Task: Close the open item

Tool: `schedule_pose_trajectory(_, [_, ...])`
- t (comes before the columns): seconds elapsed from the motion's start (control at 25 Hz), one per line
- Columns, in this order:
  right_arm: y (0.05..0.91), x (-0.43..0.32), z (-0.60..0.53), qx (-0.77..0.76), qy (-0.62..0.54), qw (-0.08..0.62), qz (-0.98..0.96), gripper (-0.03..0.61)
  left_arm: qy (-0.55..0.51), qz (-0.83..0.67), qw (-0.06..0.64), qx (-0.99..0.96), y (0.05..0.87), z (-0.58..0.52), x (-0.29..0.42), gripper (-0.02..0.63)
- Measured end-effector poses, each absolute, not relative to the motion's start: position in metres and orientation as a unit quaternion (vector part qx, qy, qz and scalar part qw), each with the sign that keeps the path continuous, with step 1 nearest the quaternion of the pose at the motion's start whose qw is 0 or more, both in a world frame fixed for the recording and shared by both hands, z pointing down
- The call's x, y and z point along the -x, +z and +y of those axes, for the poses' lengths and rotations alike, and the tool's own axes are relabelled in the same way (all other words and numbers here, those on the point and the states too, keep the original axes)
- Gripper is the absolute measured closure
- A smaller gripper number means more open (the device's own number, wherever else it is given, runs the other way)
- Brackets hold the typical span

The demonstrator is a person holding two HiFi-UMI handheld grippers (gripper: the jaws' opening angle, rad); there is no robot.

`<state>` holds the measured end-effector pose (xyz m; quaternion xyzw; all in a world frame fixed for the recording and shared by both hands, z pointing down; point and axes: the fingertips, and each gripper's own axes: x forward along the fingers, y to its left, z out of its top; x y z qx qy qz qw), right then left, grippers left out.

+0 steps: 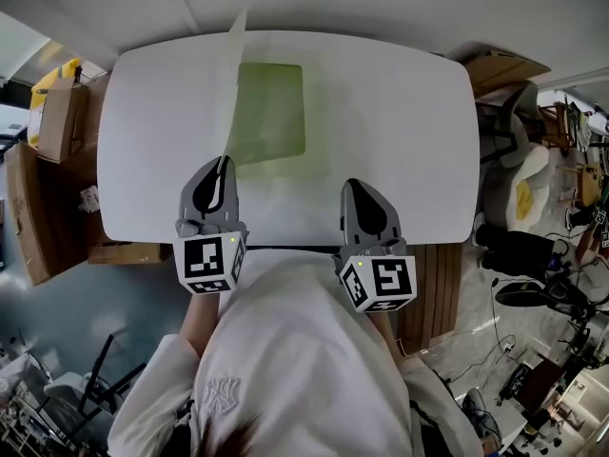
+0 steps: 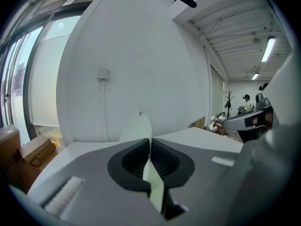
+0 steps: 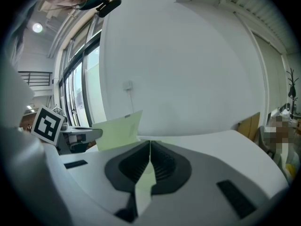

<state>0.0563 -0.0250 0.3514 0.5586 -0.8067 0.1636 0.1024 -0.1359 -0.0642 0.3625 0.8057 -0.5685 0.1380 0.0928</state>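
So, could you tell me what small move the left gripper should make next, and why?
Probably swing the left gripper rightwards and down, laying the raised cover onto the green sheet. Its jaws are shut on that cover, which stands upright along the sheet's left edge, while the right gripper grips the lower leaf.

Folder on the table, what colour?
Pale translucent green folder; shows best in the head view.
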Motion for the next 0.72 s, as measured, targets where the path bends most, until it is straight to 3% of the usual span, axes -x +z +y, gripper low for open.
schedule_pose_trajectory(0.72, [0.361,-0.044,-0.038,-0.534,0.175,0.113,-0.82,0.568,0.151,-0.551,0.093,-0.815,0.364,-0.068,0.12,0.6])
